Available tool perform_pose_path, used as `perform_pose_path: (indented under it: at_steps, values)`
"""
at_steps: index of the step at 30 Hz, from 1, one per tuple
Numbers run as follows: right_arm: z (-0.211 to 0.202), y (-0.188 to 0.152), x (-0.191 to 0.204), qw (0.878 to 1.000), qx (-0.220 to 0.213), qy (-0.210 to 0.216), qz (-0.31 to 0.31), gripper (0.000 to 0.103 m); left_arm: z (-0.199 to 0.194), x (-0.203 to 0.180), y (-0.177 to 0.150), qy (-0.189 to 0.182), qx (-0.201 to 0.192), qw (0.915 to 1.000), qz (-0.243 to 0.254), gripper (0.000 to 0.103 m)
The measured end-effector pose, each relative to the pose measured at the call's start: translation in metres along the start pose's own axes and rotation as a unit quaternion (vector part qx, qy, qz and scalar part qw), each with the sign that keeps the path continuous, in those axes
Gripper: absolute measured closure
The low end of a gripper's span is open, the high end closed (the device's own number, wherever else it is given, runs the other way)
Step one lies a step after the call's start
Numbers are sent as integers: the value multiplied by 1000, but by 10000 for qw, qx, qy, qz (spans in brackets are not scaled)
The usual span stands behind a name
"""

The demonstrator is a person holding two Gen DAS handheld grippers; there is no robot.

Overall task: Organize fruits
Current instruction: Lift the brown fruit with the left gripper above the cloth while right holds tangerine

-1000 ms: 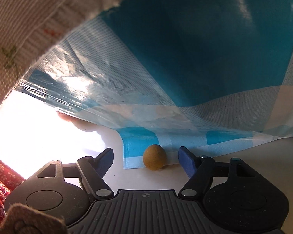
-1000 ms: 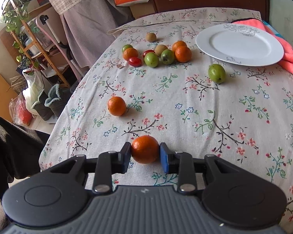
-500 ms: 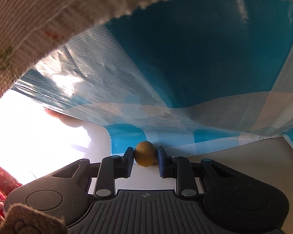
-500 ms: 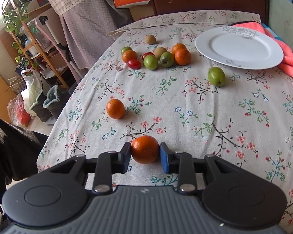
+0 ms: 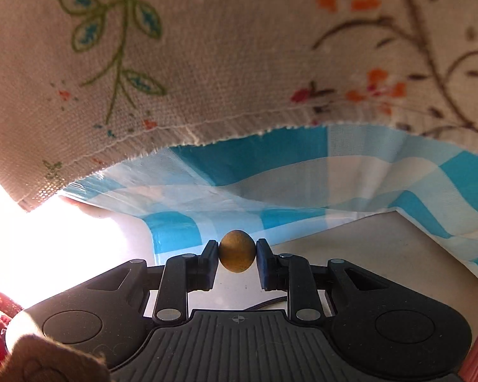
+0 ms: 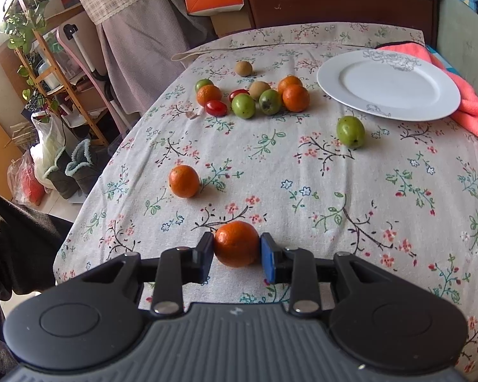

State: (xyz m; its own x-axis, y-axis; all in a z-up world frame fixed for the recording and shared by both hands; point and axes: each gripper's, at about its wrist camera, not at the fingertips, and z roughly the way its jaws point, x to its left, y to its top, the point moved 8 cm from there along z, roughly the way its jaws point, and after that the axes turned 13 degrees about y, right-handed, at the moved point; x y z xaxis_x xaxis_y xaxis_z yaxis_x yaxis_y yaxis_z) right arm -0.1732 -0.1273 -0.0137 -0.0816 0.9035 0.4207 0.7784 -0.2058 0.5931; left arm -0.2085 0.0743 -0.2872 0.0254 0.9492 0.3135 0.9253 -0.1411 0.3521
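Kiwi (image 5: 237, 251) clamped between pads of left tool (image 5: 236, 254), below hem of floral tablecloth (image 5: 207, 63), blue checked sheet (image 5: 302, 172) behind. Orange (image 6: 236, 244) gripped in right tool (image 6: 237, 251), low over floral surface (image 6: 334, 191). Second orange (image 6: 184, 181) near left edge. Fruit cluster (image 6: 255, 95) beside white plate (image 6: 388, 84); green fruit (image 6: 350, 131) apart, just below plate.

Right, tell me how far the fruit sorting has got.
Nothing looks sorted yet: the white plate holds no fruit. In hand: the right gripper is shut on an orange, and the left gripper is shut on a small brown fruit below the tablecloth's edge. Left: the fruit cluster, a lone orange and a green fruit sit loose on the table.
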Motion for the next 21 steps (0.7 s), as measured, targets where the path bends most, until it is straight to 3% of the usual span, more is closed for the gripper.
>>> perform_pose_path:
  at_steps: [6, 21]
  values:
    - [-6, 8, -9, 9996, -208, -179, 104, 71, -42, -21, 7, -473, -194, 9984, 241, 80]
    - [-33, 26, -24, 9955, -762, -548, 107, 71, -146, -17, 17, -1386, -720, 9853, 690, 80]
